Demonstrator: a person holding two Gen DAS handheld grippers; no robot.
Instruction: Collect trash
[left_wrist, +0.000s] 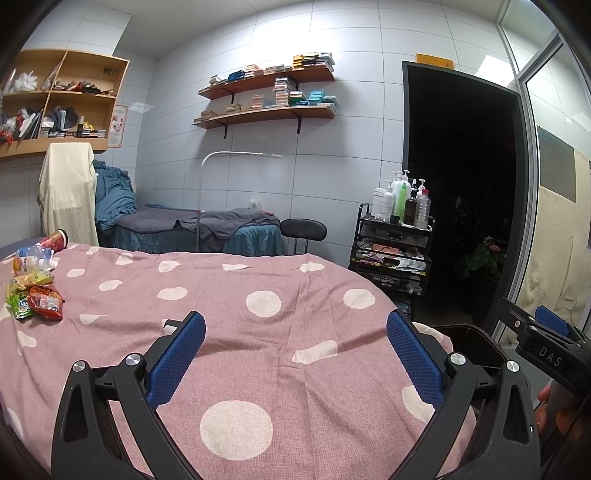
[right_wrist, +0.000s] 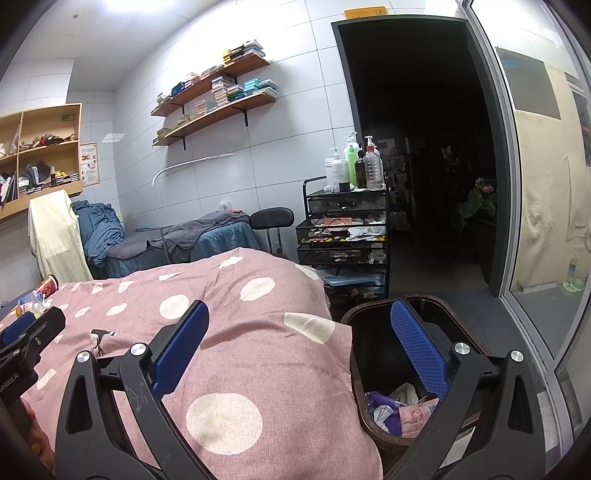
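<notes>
I am in a small beauty or massage treatment room: white tiled walls (left_wrist: 332, 166), a towel-draped blue treatment bed (left_wrist: 207, 229), a black mesh trolley (left_wrist: 391, 251) topped with pump bottles (left_wrist: 402, 199), a round black stool (left_wrist: 303, 229), and wooden wall shelves (left_wrist: 266, 110) of stacked small boxes.

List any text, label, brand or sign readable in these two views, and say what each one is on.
"DAS": white letters on the right tongs body, seen from the left wrist.
Partial white lettering on the left tongs body: cut off, unreadable.
Orange sign above the doorway: too blurred.
Wall poster beside the cubby shelf: too small.
Snack wrappers and bottle on the bed: print blurred.
Pink packet in the bin: unreadable.
</notes>
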